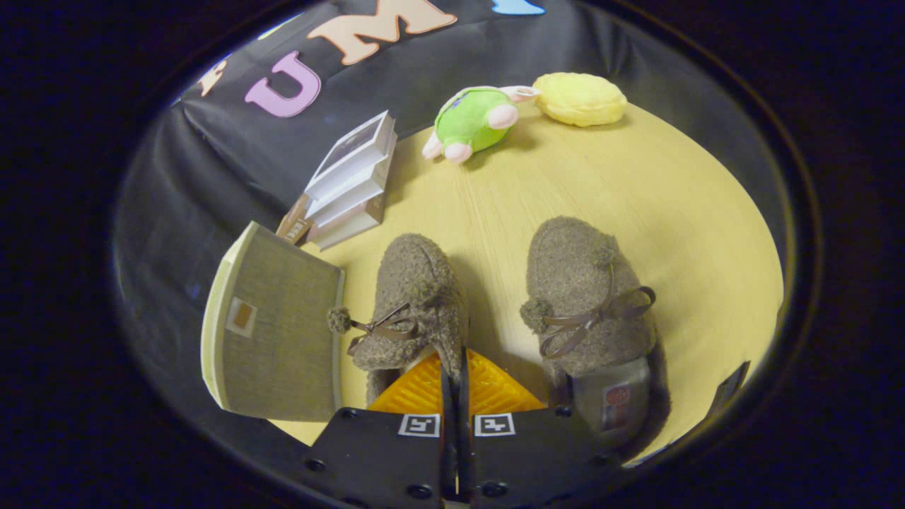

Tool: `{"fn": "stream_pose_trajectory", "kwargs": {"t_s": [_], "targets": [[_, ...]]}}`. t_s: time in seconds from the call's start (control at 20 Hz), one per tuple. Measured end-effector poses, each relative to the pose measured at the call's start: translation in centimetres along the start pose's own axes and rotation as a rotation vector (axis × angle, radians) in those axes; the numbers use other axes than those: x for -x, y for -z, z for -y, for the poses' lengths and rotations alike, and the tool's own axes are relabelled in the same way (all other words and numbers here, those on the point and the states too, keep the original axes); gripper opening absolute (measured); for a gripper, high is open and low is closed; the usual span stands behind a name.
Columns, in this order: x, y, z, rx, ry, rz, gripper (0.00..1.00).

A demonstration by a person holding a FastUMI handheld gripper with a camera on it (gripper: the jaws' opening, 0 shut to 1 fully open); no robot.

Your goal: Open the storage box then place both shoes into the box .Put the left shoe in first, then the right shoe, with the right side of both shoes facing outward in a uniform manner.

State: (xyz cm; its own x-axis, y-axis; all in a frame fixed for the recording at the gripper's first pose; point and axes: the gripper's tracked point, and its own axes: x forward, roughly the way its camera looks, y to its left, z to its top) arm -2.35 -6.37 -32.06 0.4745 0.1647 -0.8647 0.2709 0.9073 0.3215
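We see our gripper [457,385] pointing forward and down. Its orange fingers [495,392] are nearly together, jaws pinching a thin fuzzy edge between them.

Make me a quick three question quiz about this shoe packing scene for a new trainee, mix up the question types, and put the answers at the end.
1. True or false: the gripper has closed its fingers on the inner edge of the left shoe.
2. Multiple choice: what stands just beyond the storage box, against the wall? A) a stack of books B) a mug C) a lamp
3. Fill in: the green plush toy lies next to a yellow ____.

Key: 1 true, the thin rim by the shoe's opening sits between the nearly closed fingers, while the right shoe lies free on the table. 2 A. 3 cushion.
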Motion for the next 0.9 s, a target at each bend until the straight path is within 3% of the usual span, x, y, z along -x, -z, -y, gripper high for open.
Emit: {"fn": "stream_pose_trajectory", "kwargs": {"t_s": [0.4,0.9], "targets": [[4.8,-2.8,-6.3,-0.108,-0.070,0.042,0.04],[7.0,-5.3,-19.4,-0.015,-0.193,0.053,0.04]]}}
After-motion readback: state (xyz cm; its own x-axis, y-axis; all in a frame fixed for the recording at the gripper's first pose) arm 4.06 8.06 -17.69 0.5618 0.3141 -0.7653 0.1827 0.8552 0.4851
